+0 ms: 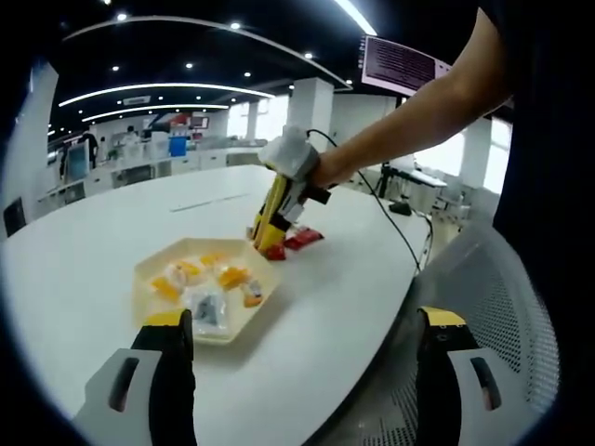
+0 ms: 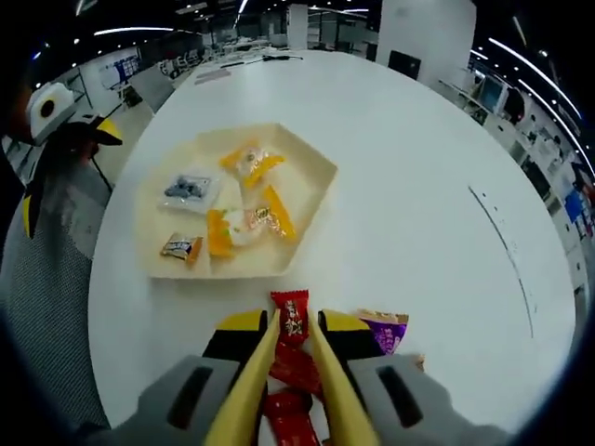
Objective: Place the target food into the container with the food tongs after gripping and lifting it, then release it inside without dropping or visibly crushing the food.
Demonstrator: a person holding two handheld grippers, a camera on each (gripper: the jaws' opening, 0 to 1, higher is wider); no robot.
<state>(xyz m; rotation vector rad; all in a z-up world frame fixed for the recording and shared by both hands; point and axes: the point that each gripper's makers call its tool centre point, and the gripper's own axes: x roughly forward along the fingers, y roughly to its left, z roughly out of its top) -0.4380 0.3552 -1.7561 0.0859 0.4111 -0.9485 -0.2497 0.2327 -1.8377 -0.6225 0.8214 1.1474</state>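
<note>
My right gripper (image 2: 297, 325) is shut on yellow food tongs (image 2: 258, 372), whose two arms run forward between its jaws. The tong tips bracket a red snack packet (image 2: 291, 314) low over the white table (image 2: 418, 186), just short of the cream hexagonal tray (image 2: 318, 167). From the left gripper view, the right gripper (image 1: 282, 200) and tongs (image 1: 270, 218) point down at red packets (image 1: 303, 239) behind the tray (image 1: 149, 269). My left gripper (image 1: 305, 318) stands wide open with nothing in it, near the table's edge.
The tray holds several wrapped snacks, orange ones (image 2: 276, 212) and a clear packet (image 2: 189, 190). More red packets (image 2: 290, 418) and a purple one (image 2: 386, 330) lie by the tongs. A grey mesh chair (image 1: 511, 307) stands beside the table. A black cable (image 1: 395, 228) crosses the table.
</note>
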